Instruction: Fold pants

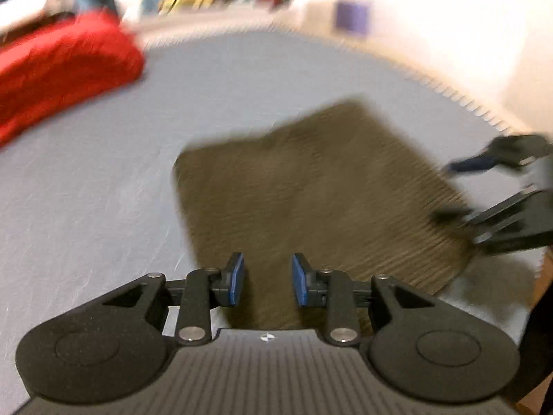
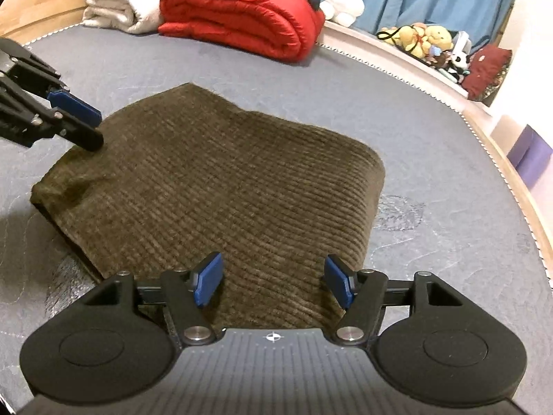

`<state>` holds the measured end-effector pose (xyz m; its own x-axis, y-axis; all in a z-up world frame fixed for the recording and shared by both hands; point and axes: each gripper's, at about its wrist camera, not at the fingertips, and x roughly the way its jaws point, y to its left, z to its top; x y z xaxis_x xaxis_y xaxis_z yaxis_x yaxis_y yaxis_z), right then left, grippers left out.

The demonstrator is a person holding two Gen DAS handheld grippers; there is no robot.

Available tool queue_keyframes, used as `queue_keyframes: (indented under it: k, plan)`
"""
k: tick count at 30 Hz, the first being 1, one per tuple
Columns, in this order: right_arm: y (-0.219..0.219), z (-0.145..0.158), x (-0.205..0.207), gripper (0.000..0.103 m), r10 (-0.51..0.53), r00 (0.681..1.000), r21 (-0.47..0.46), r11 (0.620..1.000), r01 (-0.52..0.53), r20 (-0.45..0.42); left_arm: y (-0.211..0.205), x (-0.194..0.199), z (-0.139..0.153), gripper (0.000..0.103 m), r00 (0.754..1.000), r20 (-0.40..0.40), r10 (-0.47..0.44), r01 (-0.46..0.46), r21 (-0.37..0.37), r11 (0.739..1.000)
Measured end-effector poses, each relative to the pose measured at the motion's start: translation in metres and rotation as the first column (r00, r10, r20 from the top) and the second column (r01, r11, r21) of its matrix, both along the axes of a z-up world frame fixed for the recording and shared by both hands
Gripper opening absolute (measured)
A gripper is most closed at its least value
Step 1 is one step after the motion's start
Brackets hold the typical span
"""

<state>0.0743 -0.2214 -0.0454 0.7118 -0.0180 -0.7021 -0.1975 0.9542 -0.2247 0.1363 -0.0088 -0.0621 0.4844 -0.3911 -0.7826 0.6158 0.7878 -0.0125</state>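
The brown corduroy pants [image 2: 221, 186] lie folded into a compact rectangle on the grey-blue mattress [image 2: 432, 173]. They also show, blurred, in the left wrist view [image 1: 311, 186]. My right gripper [image 2: 273, 282] is open and empty, hovering over the near edge of the pants. My left gripper [image 1: 269, 278] is open and empty above the pants' near edge. It also shows in the right wrist view [image 2: 86, 128] at the pants' left corner. The right gripper shows at the right edge of the left wrist view [image 1: 459, 186].
A folded red quilt [image 2: 242, 17] and a white blanket [image 2: 114, 3] lie at the far side of the mattress. Stuffed toys [image 2: 425, 41] sit on a ledge before blue curtains. A purple box [image 2: 532, 155] stands at the right. The wooden bed edge [image 2: 511, 180] curves round.
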Motion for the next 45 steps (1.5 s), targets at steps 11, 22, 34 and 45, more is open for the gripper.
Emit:
queue_keyframes:
  k: [11,22,34,45]
  plan:
    - [-0.005,-0.003,0.005,0.075,-0.012,0.999,0.004,1.0,0.012,-0.049,0.008,-0.006,0.005,0.041,0.998,0.043,0.045,-0.044,-0.016,0.999]
    - [0.006,0.038,-0.019,0.082,-0.03,0.998,0.029,0.999,0.028,0.062,0.011,-0.031,0.042,0.073,0.982,0.149,0.114,-0.104,-0.072,0.992]
    - [-0.024,0.087,-0.069,0.102,-0.191,0.964,0.216,0.965,0.15,0.183,0.011,-0.065,0.065,0.103,0.949,0.167,0.269,-0.254,-0.104,0.962]
    - [-0.04,0.027,-0.064,0.102,-0.251,0.968,0.279,0.931,0.233,0.028,-0.007,-0.108,0.036,0.103,0.922,0.008,0.387,-0.387,-0.027,0.922]
